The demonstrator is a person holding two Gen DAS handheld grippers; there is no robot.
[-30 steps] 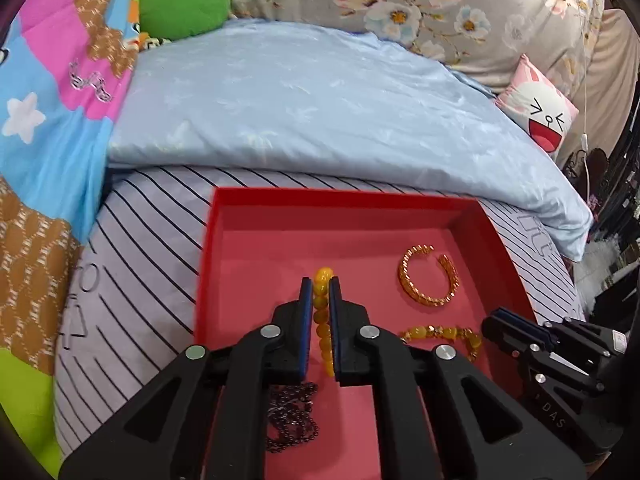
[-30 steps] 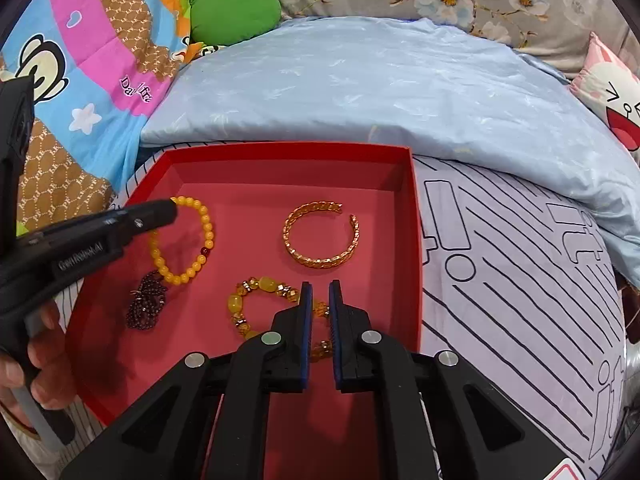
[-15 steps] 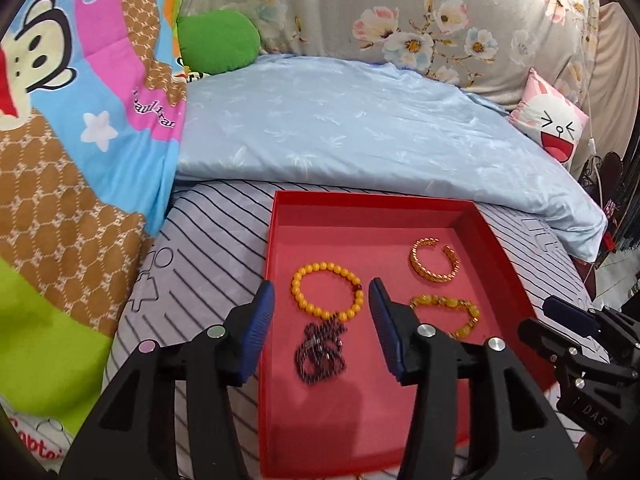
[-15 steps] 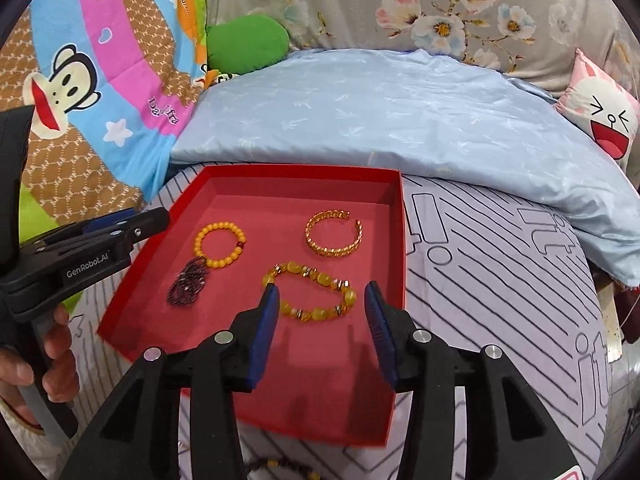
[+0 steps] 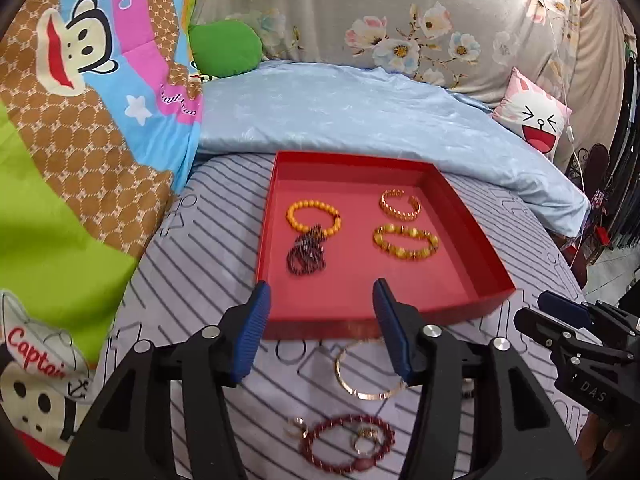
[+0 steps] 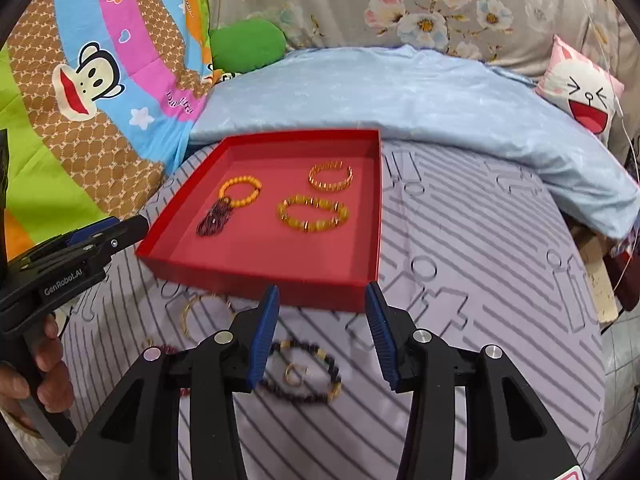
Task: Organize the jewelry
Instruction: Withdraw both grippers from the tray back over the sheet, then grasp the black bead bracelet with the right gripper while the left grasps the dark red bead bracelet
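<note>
Jewelry lies partly in the red tray on a striped bedsheet, backed by a pale blue quilt. Nearer, a thin gold bangle, a dark-red bead bracelet and what seem small rings stay loose. Left gripper and right gripper both gape, empty.

Red tray – matt card. Gold cuff – shiny metal. Yellow bead bracelet glossy. Striped bedsheet matt cloth; blue quilt satiny. Tongs' pads ribbed blue rubber, arms matt black plastic.
</note>
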